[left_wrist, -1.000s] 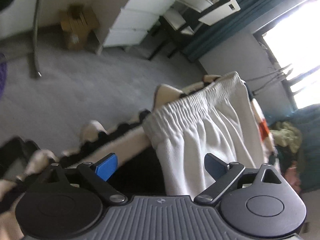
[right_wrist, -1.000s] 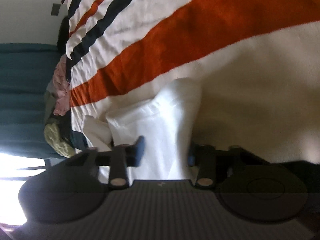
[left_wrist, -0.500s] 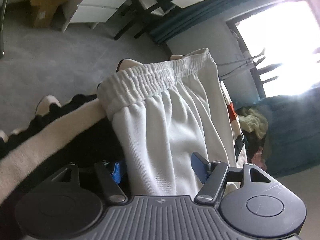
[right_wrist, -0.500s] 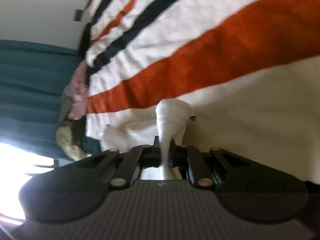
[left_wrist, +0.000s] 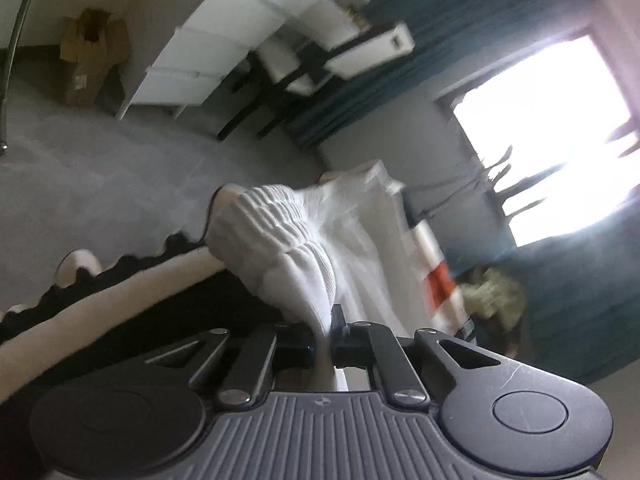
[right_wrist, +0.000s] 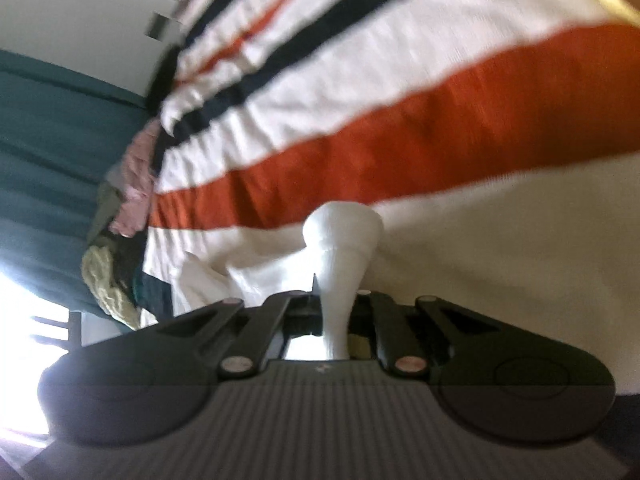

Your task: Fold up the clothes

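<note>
White shorts with a ribbed elastic waistband (left_wrist: 276,232) lie on a striped blanket (right_wrist: 400,148) on the bed. My left gripper (left_wrist: 326,338) is shut on the shorts near the waistband end, and the cloth bunches up from between its jaws. My right gripper (right_wrist: 336,316) is shut on another part of the white shorts (right_wrist: 340,248), which rise from its jaws in a pinched fold. The rest of the shorts stretches away across the blanket in the left wrist view.
A pile of other clothes (right_wrist: 116,240) lies at the blanket's far edge, also in the left wrist view (left_wrist: 492,292). White drawers (left_wrist: 208,60), a cardboard box (left_wrist: 92,60) and grey carpet (left_wrist: 100,180) lie beyond the bed. Teal curtains and a bright window (left_wrist: 552,132) are behind.
The left gripper closed on the shorts near the waistband, having been open around them. The right gripper, open a second ago, closed on the cloth and stays shut. Both views have shifted.
</note>
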Motion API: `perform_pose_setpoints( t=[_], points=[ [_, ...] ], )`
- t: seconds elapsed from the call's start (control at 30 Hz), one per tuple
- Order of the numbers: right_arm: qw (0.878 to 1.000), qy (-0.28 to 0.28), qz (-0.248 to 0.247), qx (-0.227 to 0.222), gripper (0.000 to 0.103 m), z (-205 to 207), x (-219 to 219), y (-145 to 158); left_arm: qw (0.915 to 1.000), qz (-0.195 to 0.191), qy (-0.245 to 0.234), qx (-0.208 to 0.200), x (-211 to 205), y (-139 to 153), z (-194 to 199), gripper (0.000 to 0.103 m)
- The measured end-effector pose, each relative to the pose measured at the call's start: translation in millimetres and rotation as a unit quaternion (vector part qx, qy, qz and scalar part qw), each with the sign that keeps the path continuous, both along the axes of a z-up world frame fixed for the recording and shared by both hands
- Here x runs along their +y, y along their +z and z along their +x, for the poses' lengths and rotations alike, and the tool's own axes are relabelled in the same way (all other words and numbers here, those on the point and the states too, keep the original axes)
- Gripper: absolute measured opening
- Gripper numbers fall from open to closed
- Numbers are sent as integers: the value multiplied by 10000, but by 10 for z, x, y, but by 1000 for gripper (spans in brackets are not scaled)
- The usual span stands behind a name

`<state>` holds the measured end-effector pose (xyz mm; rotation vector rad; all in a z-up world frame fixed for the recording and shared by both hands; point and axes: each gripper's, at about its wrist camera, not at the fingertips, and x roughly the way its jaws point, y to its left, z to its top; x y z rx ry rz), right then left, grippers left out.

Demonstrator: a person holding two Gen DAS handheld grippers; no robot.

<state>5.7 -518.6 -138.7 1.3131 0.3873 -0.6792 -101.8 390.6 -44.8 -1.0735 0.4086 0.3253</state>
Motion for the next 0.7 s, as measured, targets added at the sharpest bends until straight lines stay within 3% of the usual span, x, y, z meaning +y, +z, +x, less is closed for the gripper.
perform_pose_setpoints(
  t=[0.17,0.33,0.53,0.7],
  points=[
    [9976,-91,-502,-465,5,-160,56,333,9975,-19,165,-688,15,337,-98,6],
    [9904,88,-1144,-773,6,168,86,739,9953,115,61,-963,-23,615,333,6],
    [9835,312,-1635,-703,6,1162,111,996,9963,212,216,-800,-52,599,1385,7],
    [9801,441,-1931,-164,6,2237,208,762,9979,349,254,-473,-34,415,2527,7]
  ],
)
